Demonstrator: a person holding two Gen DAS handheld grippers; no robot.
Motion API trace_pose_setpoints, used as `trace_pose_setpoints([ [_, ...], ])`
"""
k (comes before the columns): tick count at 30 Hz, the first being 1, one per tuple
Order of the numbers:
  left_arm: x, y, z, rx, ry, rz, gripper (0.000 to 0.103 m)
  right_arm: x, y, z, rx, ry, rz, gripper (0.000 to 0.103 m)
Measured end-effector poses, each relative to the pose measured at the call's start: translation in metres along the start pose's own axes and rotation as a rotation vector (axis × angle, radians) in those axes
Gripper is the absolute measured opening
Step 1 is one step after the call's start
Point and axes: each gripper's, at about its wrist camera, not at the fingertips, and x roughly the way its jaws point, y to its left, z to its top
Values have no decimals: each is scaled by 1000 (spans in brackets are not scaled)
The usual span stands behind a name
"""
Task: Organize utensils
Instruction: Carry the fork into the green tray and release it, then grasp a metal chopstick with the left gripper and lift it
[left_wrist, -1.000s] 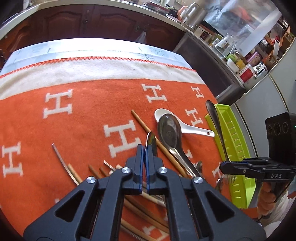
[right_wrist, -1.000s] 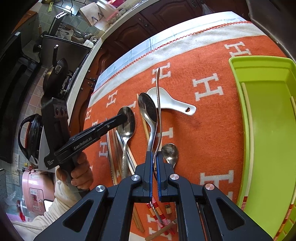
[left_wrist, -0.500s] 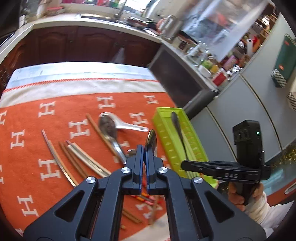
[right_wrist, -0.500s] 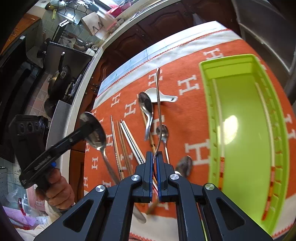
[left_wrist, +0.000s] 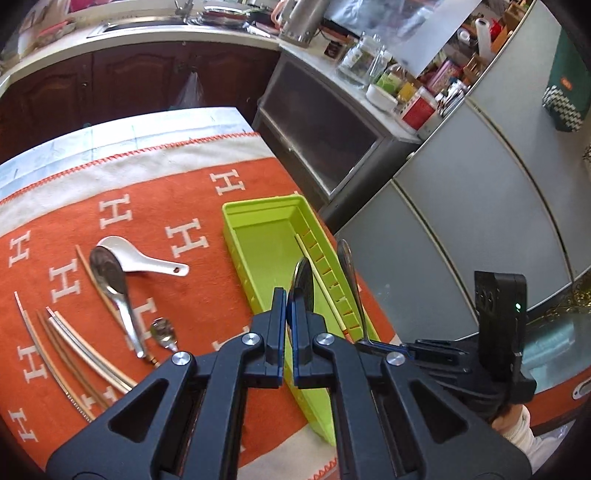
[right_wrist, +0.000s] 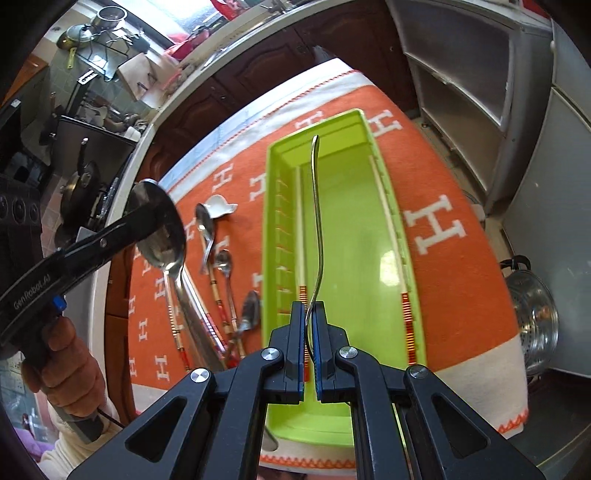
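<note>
My left gripper (left_wrist: 290, 295) is shut on a large metal spoon (left_wrist: 304, 282), whose bowl stands edge-on above the near half of the green tray (left_wrist: 266, 254). My right gripper (right_wrist: 309, 310) is shut on a second metal spoon (right_wrist: 316, 206); its handle reaches forward over the tray (right_wrist: 354, 229). Two chopsticks (right_wrist: 301, 229) with red-banded ends lie along the tray's sides. In the right wrist view the left gripper (right_wrist: 147, 223) and its spoon (right_wrist: 160, 225) hover left of the tray. The right gripper (left_wrist: 365, 344) shows beside the tray's right wall.
Loose on the orange H-patterned cloth (left_wrist: 155, 192) lie a white ceramic spoon (left_wrist: 140, 258), a metal spoon (left_wrist: 110, 280), a small spoon (left_wrist: 164, 332) and several chopsticks (left_wrist: 74, 350). A grey fridge (left_wrist: 480, 206) and a steel pot (right_wrist: 532, 314) stand past the table's right edge.
Both grippers have moved right and upward, from above the loose utensils to above the green tray, each still carrying its spoon. The utensils on the cloth have not moved.
</note>
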Motion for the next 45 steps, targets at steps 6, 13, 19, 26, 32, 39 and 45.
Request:
trace_pose_setpoints([
  [6, 58, -4, 13, 19, 100, 50, 0, 18, -21, 3, 28, 40, -37, 4],
  [13, 83, -3, 13, 21, 135, 70, 0, 34, -35, 13, 43, 43, -52, 18],
  [19, 64, -4, 3, 15, 127, 103, 0, 39, -24, 20, 31, 20, -61, 19],
  [26, 31, 5, -26, -32, 130, 178, 0, 31, -8, 10, 0, 14, -66, 19],
  [32, -2, 31, -60, -101, 124, 249, 0, 25, 9, -3, -32, 13, -52, 19],
  [39, -46, 75, -99, -204, 83, 350, 0, 22, 43, -17, -105, -1, -41, 22],
  [45, -70, 119, -129, -319, 69, 409, 1, 27, 86, -30, -231, -4, -54, 31],
])
